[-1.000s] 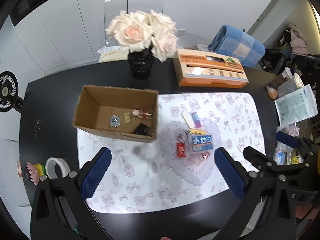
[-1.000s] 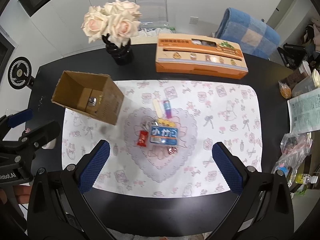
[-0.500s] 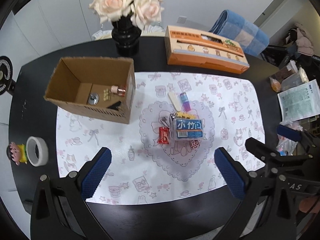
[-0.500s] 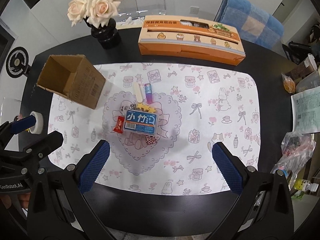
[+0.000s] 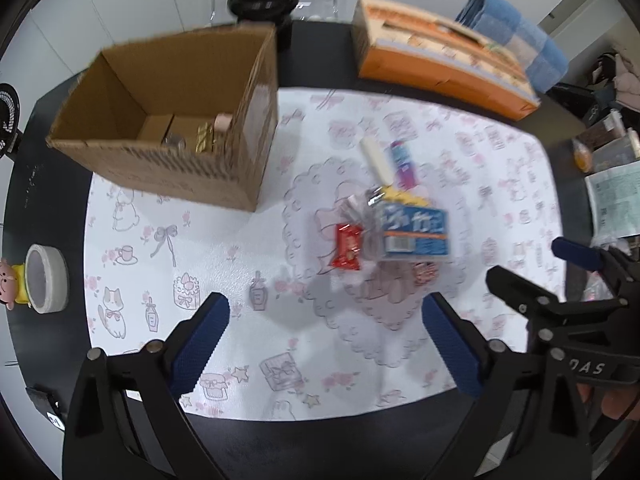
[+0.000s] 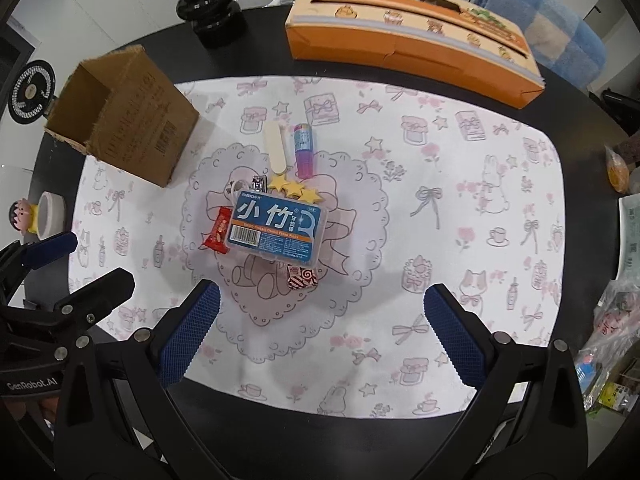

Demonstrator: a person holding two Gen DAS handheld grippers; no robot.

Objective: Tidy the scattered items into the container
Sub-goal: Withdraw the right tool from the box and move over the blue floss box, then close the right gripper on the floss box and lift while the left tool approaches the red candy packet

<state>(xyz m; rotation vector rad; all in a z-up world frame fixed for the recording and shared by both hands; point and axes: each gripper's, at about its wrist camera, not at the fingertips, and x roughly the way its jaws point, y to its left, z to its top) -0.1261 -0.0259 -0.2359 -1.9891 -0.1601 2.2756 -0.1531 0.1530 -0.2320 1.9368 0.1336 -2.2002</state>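
Note:
An open cardboard box (image 5: 172,120) stands at the mat's left, with a few small items inside; it also shows in the right wrist view (image 6: 120,116). A pile lies on the heart pattern: a blue floss box (image 6: 278,226), a red packet (image 6: 218,230), a striped candy (image 6: 302,280), yellow stars (image 6: 294,190), a nail clipper (image 6: 256,182), a nail file (image 6: 276,148) and a pink-blue tube (image 6: 304,150). My left gripper (image 5: 326,344) is open and empty, below the pile. My right gripper (image 6: 320,332) is open and empty, just below the floss box.
A floral mat (image 6: 460,200) covers the black table. An orange carton (image 6: 408,36), a black vase (image 6: 210,12) and a blue towel (image 6: 560,28) stand behind. A tape roll (image 5: 46,278) and a small figurine (image 5: 8,280) sit at the left. Bags and papers (image 6: 612,344) lie at the right.
Both grippers have moved down and forward toward the mat; the box and the pile appear larger. Both stay open and nothing has been picked up.

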